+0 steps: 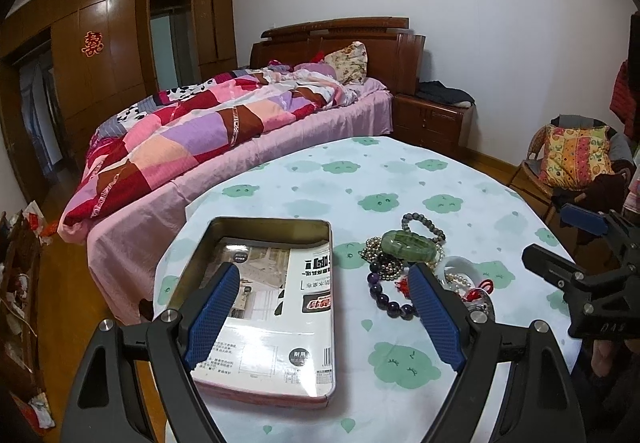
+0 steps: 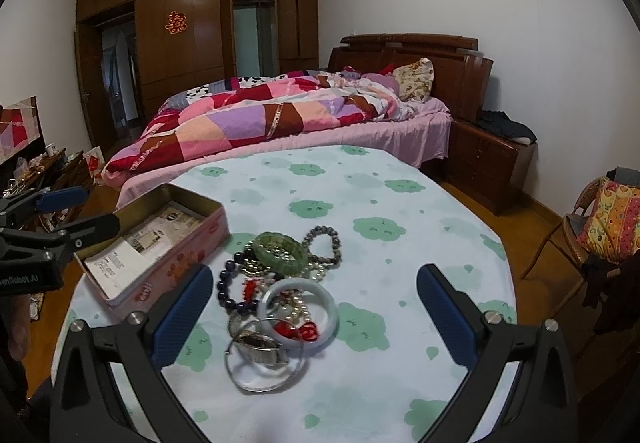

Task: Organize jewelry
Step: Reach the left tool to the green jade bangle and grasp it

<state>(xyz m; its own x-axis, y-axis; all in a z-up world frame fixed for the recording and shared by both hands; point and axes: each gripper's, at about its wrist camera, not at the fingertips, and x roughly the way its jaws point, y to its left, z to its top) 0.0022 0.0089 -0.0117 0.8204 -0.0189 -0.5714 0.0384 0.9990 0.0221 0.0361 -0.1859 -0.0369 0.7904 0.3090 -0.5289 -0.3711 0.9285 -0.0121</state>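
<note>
A pile of jewelry lies on the table: a green jade bangle [image 1: 408, 244] [image 2: 280, 251], a white bangle [image 2: 297, 309], a purple bead bracelet [image 1: 390, 299] [image 2: 236, 293], a grey bead bracelet [image 1: 426, 225] [image 2: 326, 243], silver bangles [image 2: 264, 363] and pearls. An open tin box [image 1: 264, 303] [image 2: 160, 247] with printed paper inside stands left of the pile. My left gripper [image 1: 324, 307] is open and empty above the box's right part. My right gripper [image 2: 316, 307] is open and empty above the pile.
The table [image 1: 440, 179] has a white cloth with green clouds. A bed [image 1: 224, 139] with a patchwork quilt stands behind it. A wicker chair [image 1: 568, 163] with a cushion is at the right, a nightstand [image 2: 488, 163] by the bed.
</note>
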